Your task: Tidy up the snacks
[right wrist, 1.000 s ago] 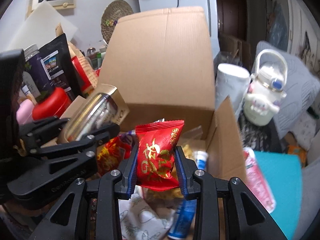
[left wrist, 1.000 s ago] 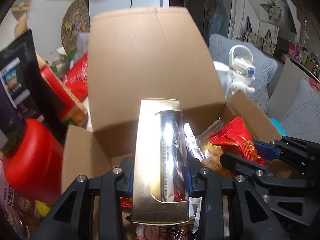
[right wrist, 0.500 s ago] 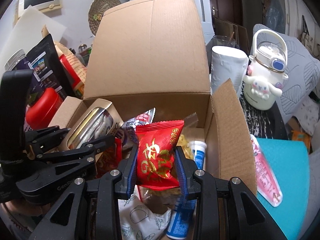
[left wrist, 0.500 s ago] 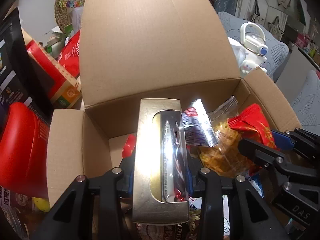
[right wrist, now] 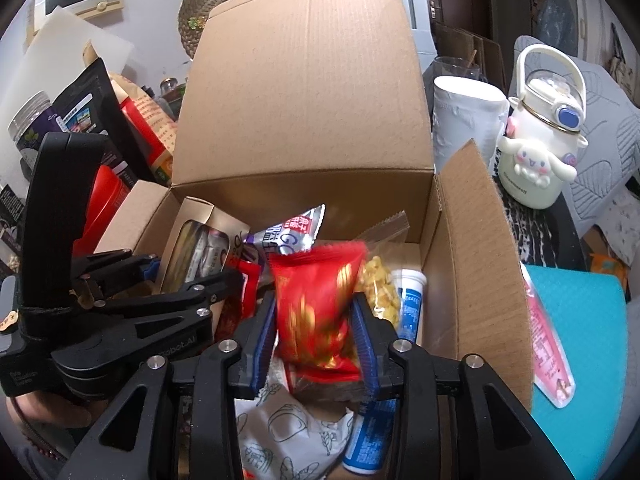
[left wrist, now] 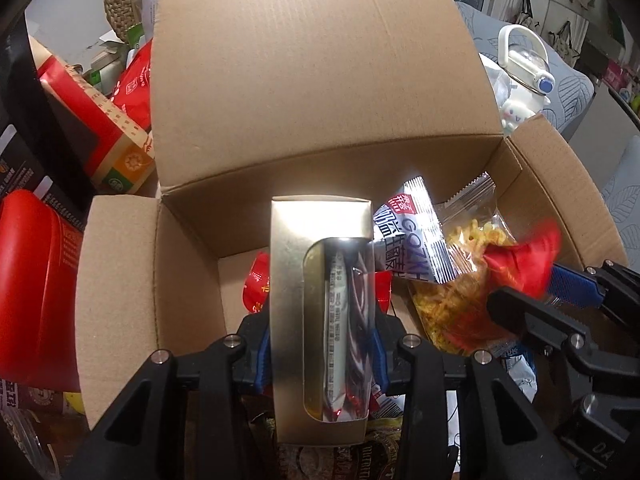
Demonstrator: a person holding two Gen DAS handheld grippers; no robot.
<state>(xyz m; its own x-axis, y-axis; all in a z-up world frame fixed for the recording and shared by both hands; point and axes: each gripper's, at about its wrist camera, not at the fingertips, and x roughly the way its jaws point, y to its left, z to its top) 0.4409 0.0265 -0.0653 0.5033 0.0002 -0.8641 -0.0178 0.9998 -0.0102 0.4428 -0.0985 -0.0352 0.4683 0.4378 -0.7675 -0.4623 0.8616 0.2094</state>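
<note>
An open cardboard box (left wrist: pixel 320 100) (right wrist: pixel 472 280) lies under both grippers, with several snack packets inside. My left gripper (left wrist: pixel 320 344) (right wrist: pixel 160 280) is shut on a gold carton with a clear window (left wrist: pixel 320 320) (right wrist: pixel 196 248), held over the box's left side. The right gripper (right wrist: pixel 316 340) (left wrist: pixel 560 292) hangs over the middle of the box and its jaws are opening. A red snack packet (right wrist: pixel 316 300) (left wrist: pixel 524 260) sits between its blue pads. The packet is blurred while the pads are sharp, so it is slipping free.
Inside the box lie a silver packet (left wrist: pixel 416 236), a clear bag of yellow snacks (left wrist: pixel 460 280) and a blue-and-white tube (right wrist: pixel 408 296). A red canister (left wrist: pixel 32 280) and cartons crowd the left. A white cup (right wrist: pixel 464 120), a cartoon bottle (right wrist: pixel 536 148) and a pink packet (right wrist: pixel 548 360) stand right.
The left gripper has sunk and tipped further down, bringing the gold carton lower into the box. The right jaws have widened and the red packet, sharp before, now blurs between them.
</note>
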